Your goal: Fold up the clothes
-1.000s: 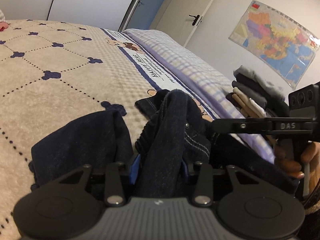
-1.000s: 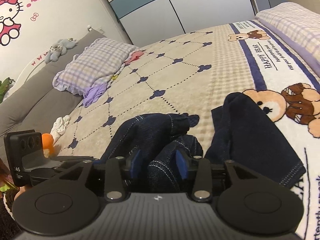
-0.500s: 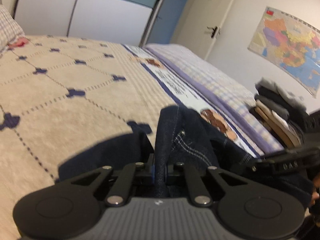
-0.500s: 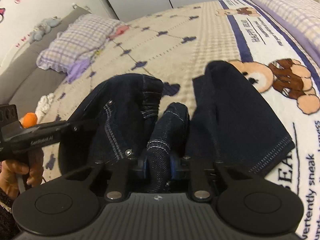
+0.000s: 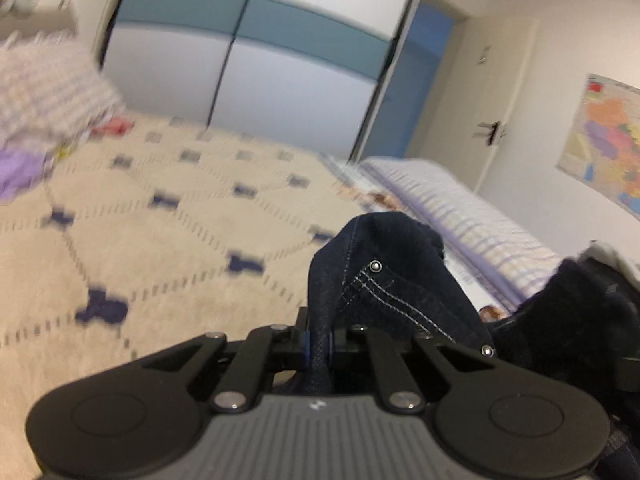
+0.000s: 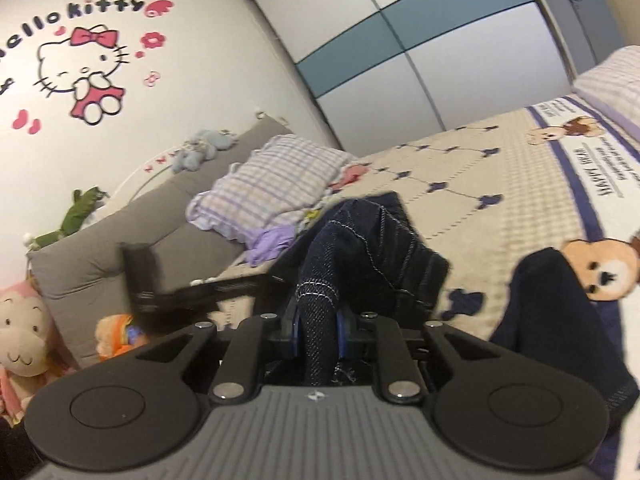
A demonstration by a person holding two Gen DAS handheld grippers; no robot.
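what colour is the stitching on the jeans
Pale, whitish thread on dark navy jeans, clearest in the left wrist view.

Jeans (image 5: 392, 280) dark navy, white stitching; bedspread (image 5: 168, 264) beige, navy clovers.

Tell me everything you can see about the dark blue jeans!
The jeans are dark navy denim with pale stitching and small silver rivets. They are bunched and lifted above the bed. The left hand-held gripper pinches one fold, the right hand-held gripper another. A leg hangs to the right.
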